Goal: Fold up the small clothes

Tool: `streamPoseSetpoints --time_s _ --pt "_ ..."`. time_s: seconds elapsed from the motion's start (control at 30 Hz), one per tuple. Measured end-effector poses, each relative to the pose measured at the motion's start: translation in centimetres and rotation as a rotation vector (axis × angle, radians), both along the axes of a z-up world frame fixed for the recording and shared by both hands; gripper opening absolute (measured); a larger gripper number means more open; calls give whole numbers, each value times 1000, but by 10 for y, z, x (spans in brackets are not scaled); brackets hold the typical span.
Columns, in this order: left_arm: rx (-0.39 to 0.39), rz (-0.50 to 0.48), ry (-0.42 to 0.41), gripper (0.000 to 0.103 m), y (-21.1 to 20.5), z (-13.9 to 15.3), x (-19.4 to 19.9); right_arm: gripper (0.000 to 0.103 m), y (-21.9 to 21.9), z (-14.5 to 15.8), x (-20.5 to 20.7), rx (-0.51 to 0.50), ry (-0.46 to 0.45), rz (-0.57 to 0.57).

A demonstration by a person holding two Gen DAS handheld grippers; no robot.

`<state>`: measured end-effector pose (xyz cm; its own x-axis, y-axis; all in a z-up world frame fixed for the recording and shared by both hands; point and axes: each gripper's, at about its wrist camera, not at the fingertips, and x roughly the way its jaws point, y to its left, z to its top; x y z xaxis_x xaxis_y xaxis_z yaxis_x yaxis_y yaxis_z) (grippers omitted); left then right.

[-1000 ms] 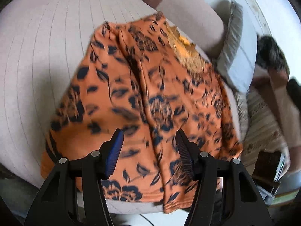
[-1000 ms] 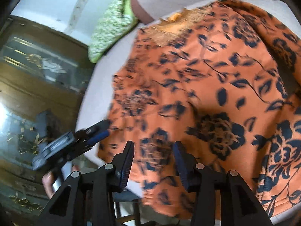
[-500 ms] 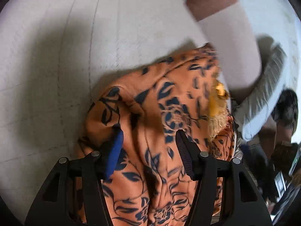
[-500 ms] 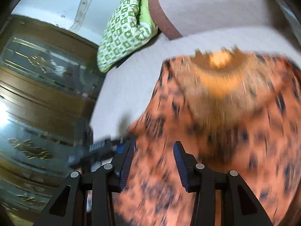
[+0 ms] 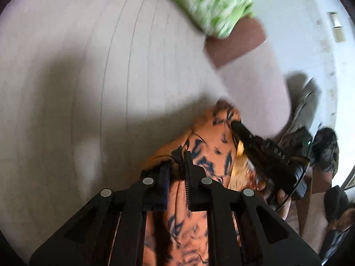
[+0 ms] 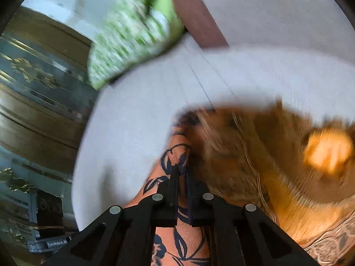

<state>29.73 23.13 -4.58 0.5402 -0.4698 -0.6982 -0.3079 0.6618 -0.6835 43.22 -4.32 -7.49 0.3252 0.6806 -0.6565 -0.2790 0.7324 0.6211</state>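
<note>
Closing on the cloth is what has just happened: both your grippers stood wide a moment ago over the orange floral garment [image 5: 206,146], and their jaws have just been closing, with fabric between them in each case. Your left gripper [image 5: 177,168] now pinches a bunched edge of the garment, its pads nearly together with a ridge of cloth squeezed between. Your right gripper [image 6: 180,173] is likewise clamped narrow on a fold of the same print; in the left wrist view it shows just beside the left, biting the far tip of the fabric.

Earlier the garment lay spread flat on the pale cushion [image 5: 88,71]; now it is gathered into a narrow heap at the cushion's near edge, with much bare cushion beyond it. The green patterned pillow [image 6: 133,28] sits well apart at the back. You likely hold two corners, ready to carry the fold over; the blur hides how even the edges are.
</note>
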Motion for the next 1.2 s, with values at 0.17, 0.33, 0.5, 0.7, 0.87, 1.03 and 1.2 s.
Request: streamPoseSetpoints --time_s 0.17,0.33,0.5,0.7,0.87,1.03,1.2 --pt "-130 52 126 10 22 -34 -3 5 4 -14 4 -40 72 -28" --pt "-47 24 127 23 15 -22 -9 14 -39 38 -83 -2 -22 -25" --pt "86 -29 81 35 -7 1 -36 34 -84 45 -223 -13 -8 32" --pt "252 -278 13 35 -55 28 -75 34 -129 -21 -370 6 123 -80" --pt "266 -347 14 35 -100 31 -133 1 -129 -57 -404 -128 216 -147" --pt "274 -452 2 45 -147 18 -196 1 -130 -37 -424 -184 139 -171" --pt "367 -525 107 47 -183 -28 -221 1 -139 -54 -415 -146 200 -213"
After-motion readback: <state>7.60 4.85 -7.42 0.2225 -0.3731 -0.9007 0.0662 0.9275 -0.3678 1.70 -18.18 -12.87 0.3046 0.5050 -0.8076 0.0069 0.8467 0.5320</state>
